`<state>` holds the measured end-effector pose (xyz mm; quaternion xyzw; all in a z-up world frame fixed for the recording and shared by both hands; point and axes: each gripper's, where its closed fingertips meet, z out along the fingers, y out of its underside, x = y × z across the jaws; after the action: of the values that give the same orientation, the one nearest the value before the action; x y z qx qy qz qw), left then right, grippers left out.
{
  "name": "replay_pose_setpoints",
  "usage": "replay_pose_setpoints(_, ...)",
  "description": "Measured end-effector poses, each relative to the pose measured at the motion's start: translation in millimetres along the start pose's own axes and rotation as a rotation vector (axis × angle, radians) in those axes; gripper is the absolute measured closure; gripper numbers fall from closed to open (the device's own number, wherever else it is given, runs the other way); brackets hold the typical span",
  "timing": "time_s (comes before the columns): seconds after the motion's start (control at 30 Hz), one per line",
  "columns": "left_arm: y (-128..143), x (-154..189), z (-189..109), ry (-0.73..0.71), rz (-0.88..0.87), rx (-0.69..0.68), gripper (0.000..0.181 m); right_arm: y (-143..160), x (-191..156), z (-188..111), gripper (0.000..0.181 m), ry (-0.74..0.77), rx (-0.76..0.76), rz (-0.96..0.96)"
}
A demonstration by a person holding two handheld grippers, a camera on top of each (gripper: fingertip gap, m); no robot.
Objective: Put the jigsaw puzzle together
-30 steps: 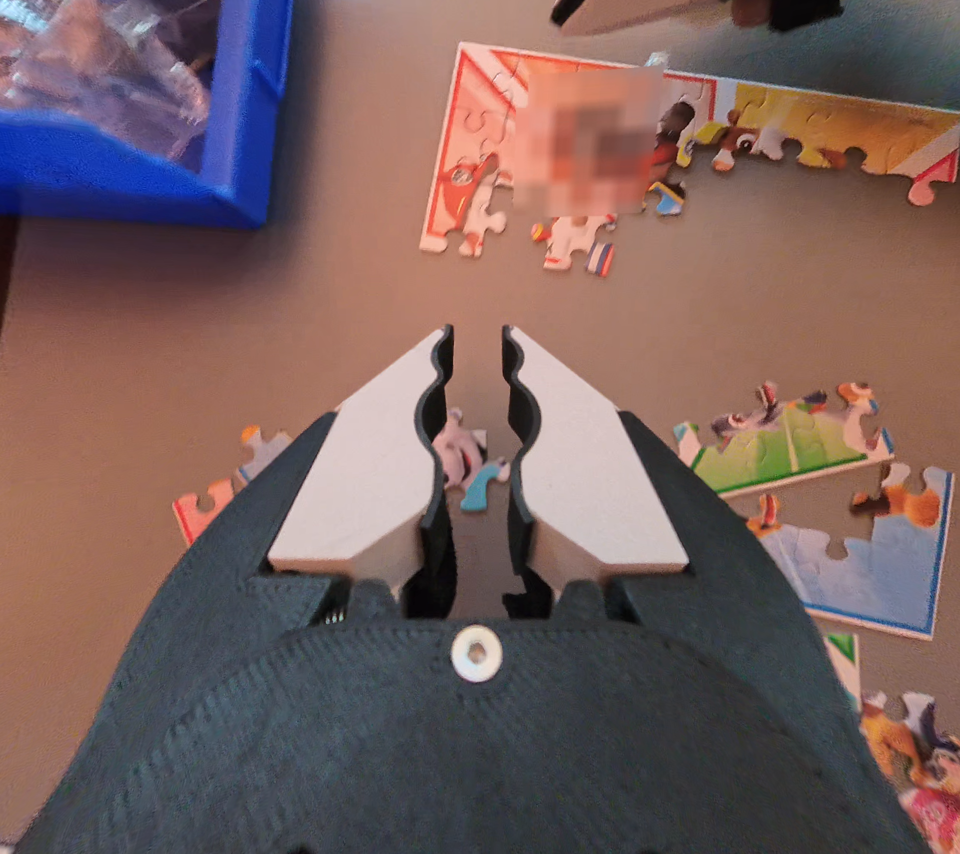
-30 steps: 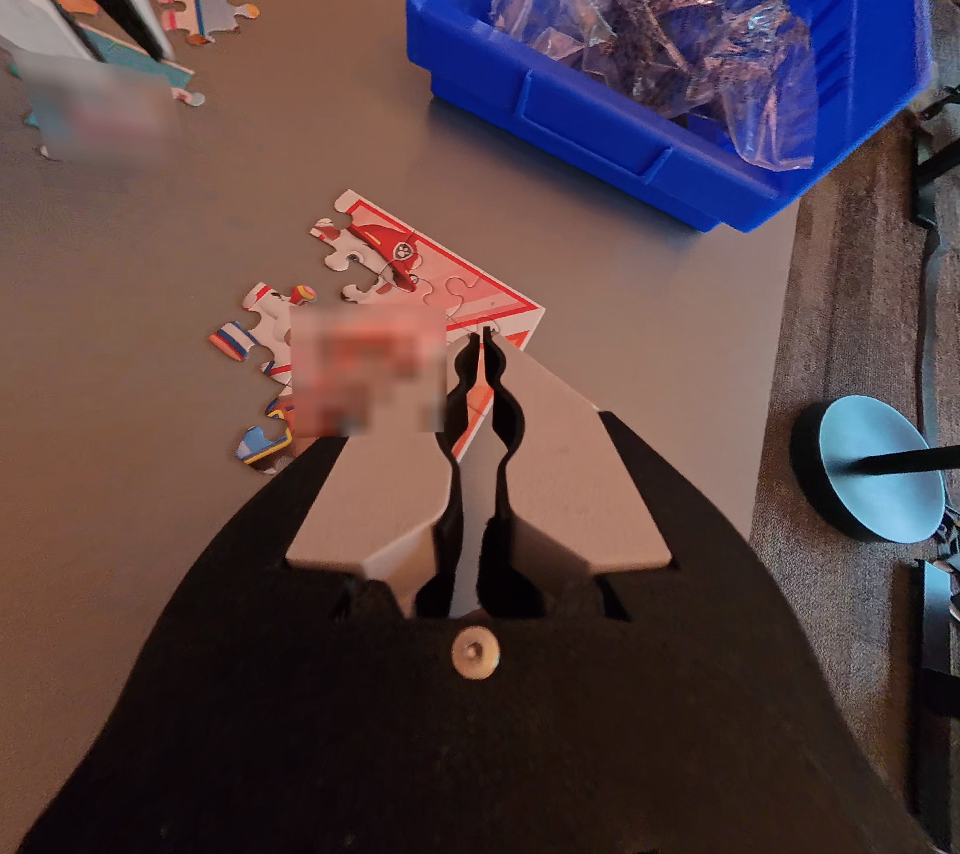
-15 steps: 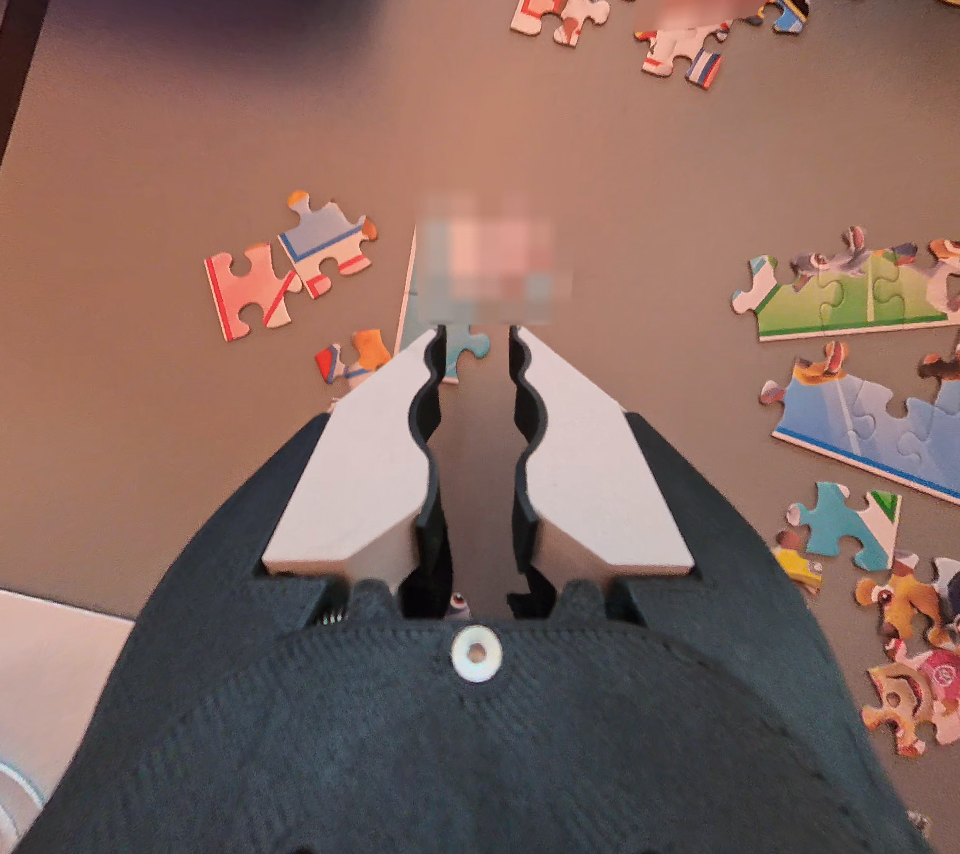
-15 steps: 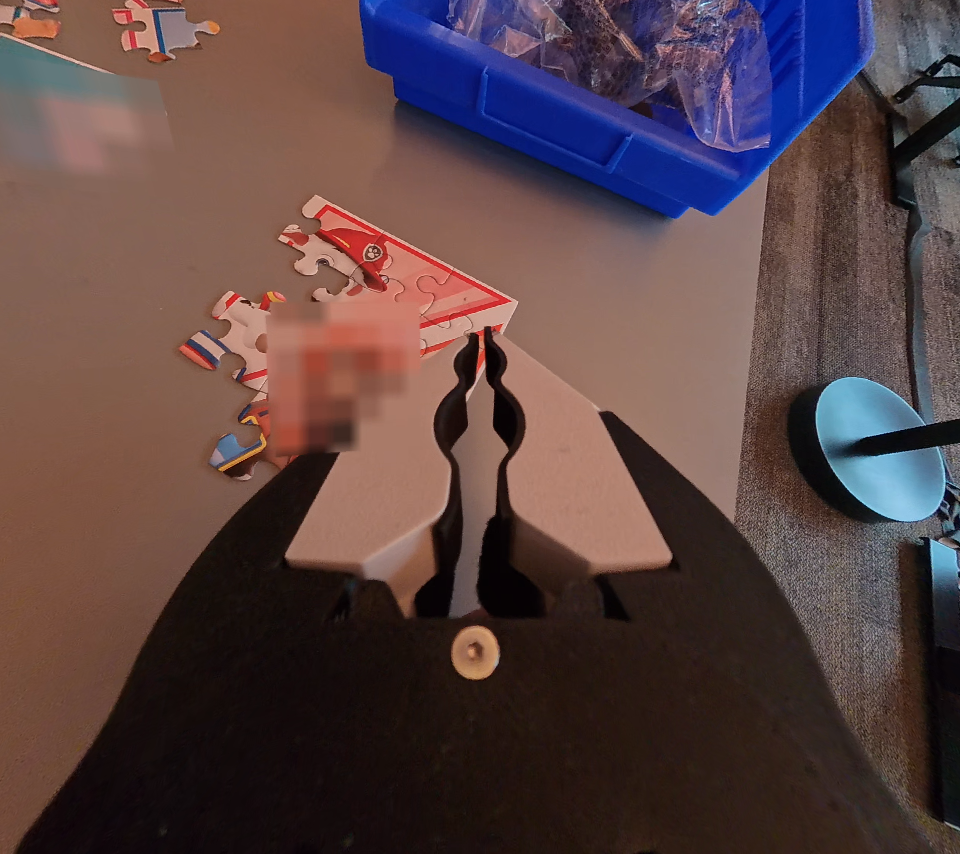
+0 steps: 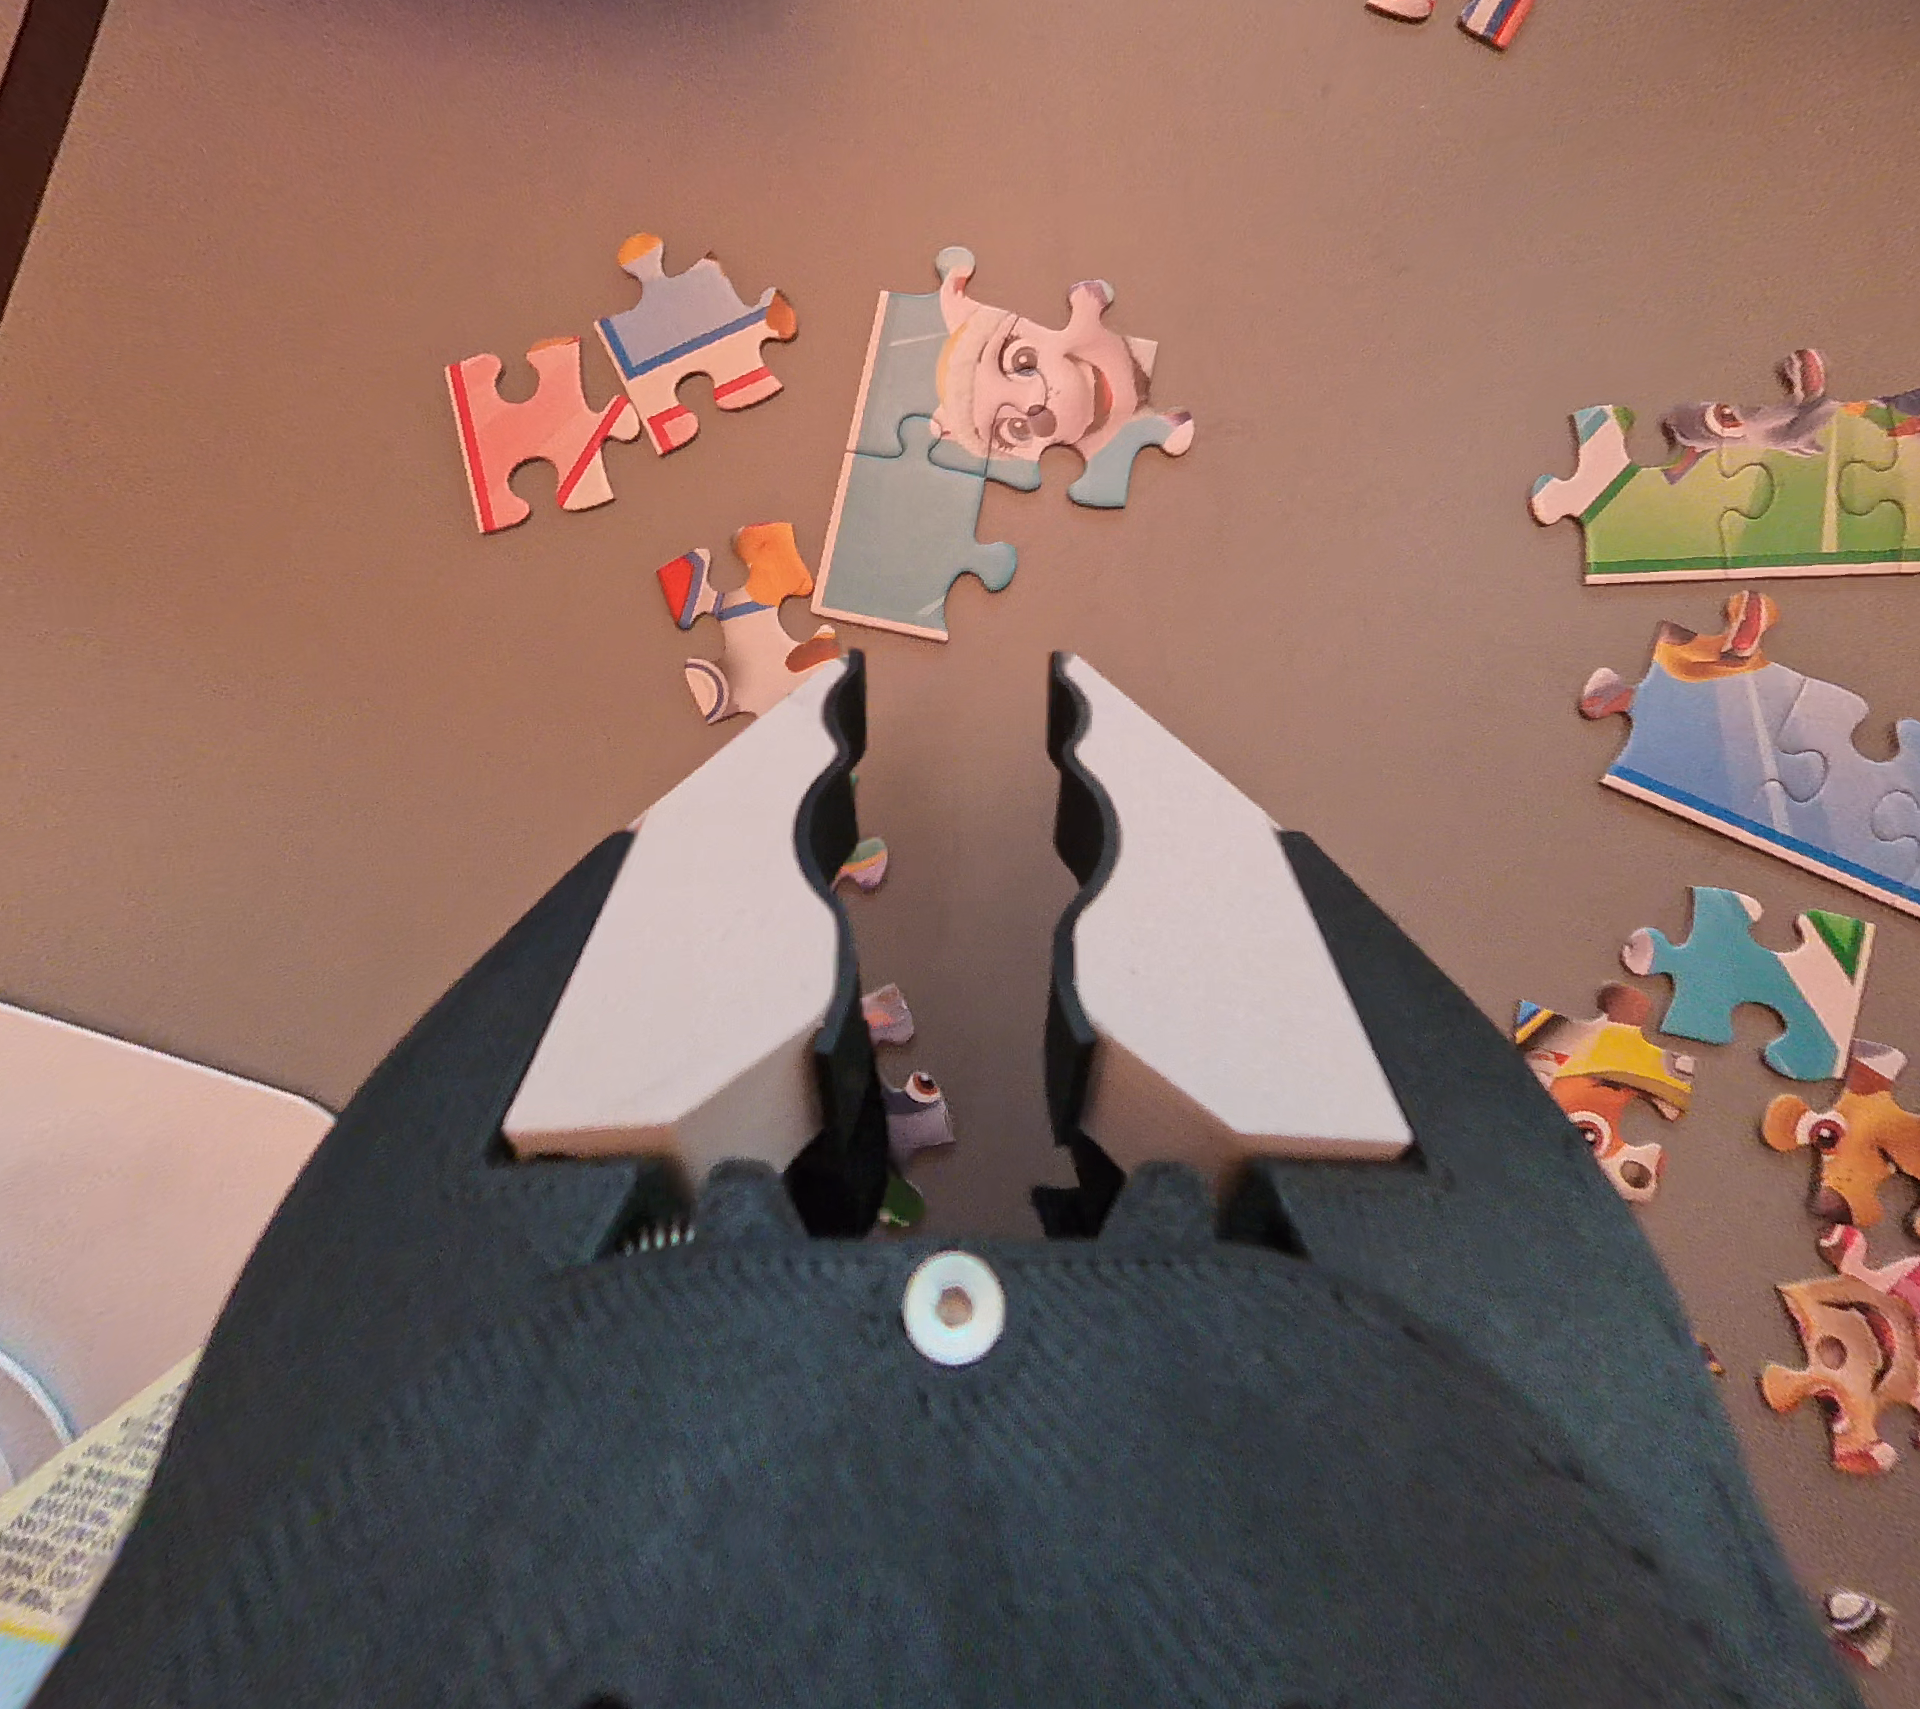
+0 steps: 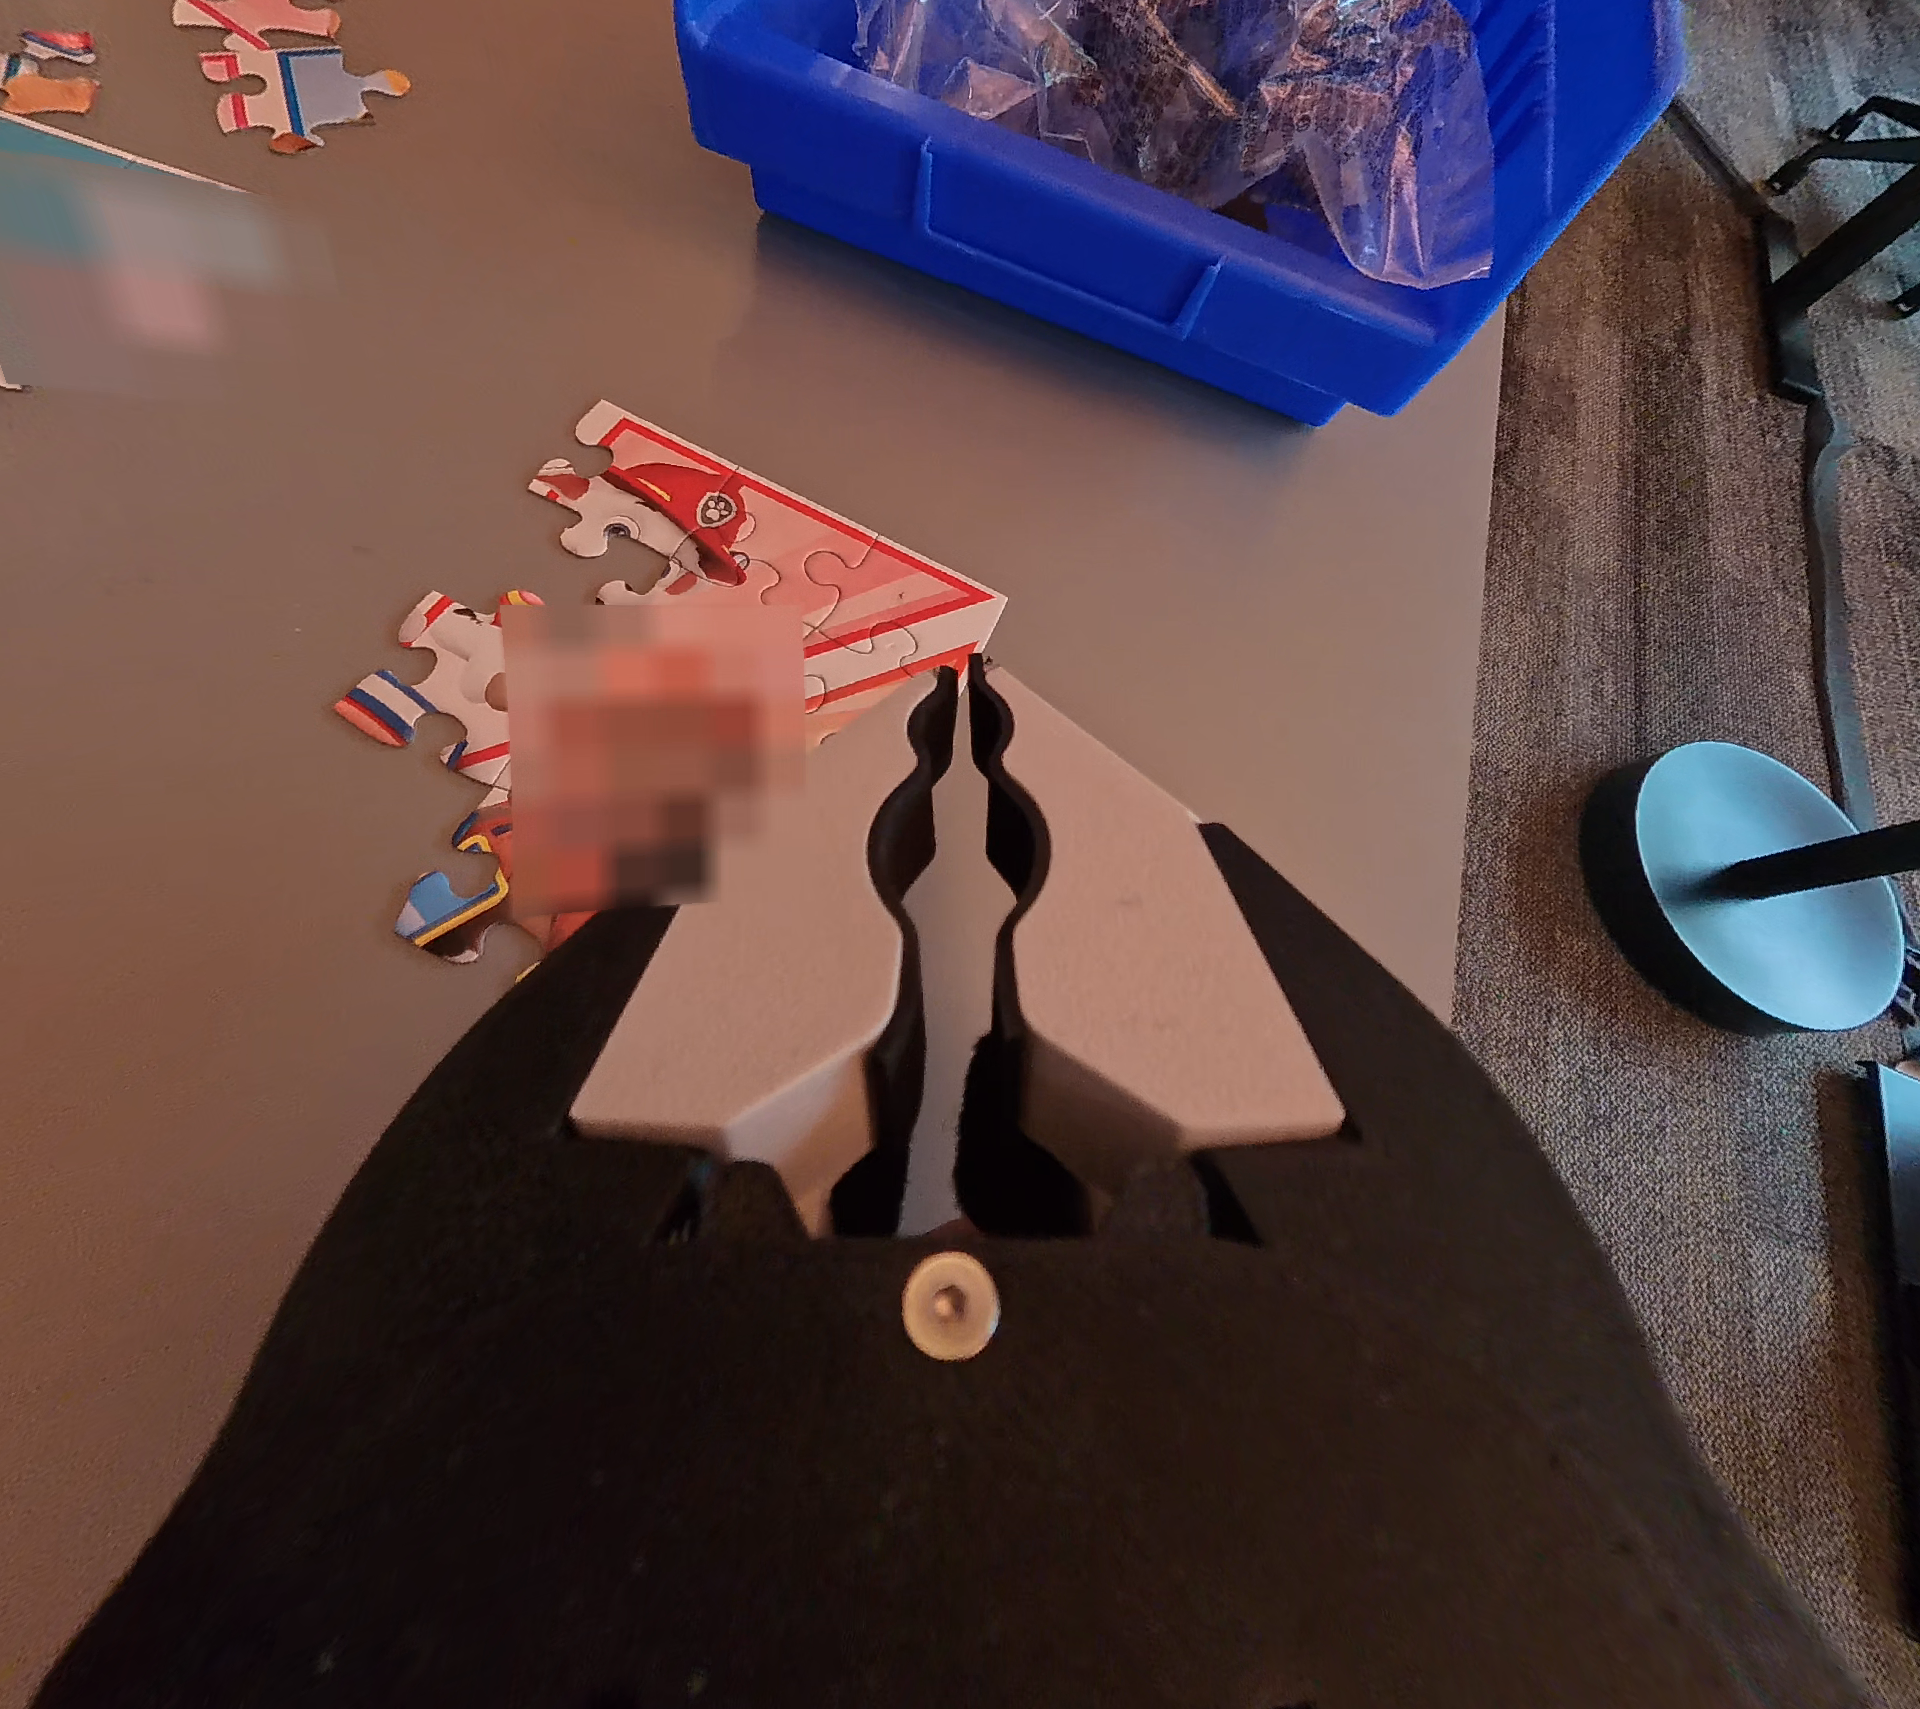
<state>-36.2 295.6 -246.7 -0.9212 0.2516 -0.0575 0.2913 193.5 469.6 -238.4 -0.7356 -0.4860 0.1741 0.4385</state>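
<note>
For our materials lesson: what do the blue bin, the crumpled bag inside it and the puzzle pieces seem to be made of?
Blue bin: moulded plastic, judging by its glossy, uniform colour and ribbed walls.
Bag: thin clear plastic film, creased and shiny.
Puzzle pieces: probably printed cardboard; flat, with pale cut edges.

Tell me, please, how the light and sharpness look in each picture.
Left wrist view: warm, dim light; the teal puzzle cluster is sharp, the frame edges softer. Right wrist view: pale glare on the table; the blue bin casts a soft shadow; the plastic bag glints.

Left tool (image 5: 954, 672) agape, right tool (image 6: 958, 672) closed (empty)
</note>
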Motion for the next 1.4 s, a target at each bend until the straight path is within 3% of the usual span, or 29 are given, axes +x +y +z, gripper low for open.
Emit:
replay_pose_setpoints(0.33, -4, -15, 8, -0.055, -0.018, 0.022, 0.133, 1, -1, 1, 0.181, -0.004, -0.003, -0.003)
replay_pose_setpoints(0.57, -2, -30, 23, -0.085, -0.016, -0.039, 0.141, 1, -1, 1, 0.181, -0.007, -0.001, -0.003)
replay_pose_setpoints(0.83, 40, -42, -10, -0.170, -0.043, -0.131, 0.144, 0, -2, 1, 0.181, -0.012, 0.002, -0.002)
replay_pose_setpoints(1.0, 71, -37, -12, -0.141, -0.064, -0.183, 0.144, -1, -3, 1, 0.181, -0.018, 0.005, -0.001)
replay_pose_setpoints(1.2, 78, -19, -16, -0.033, -0.093, -0.164, 0.152, -1, -3, 1, 0.181, -0.021, 0.007, 0.003)
replay_pose_setpoints(1.4, 82, -20, -43, -0.069, -0.118, -0.091, 0.151, -1, -3, 1, 0.181, -0.022, 0.009, 0.006)
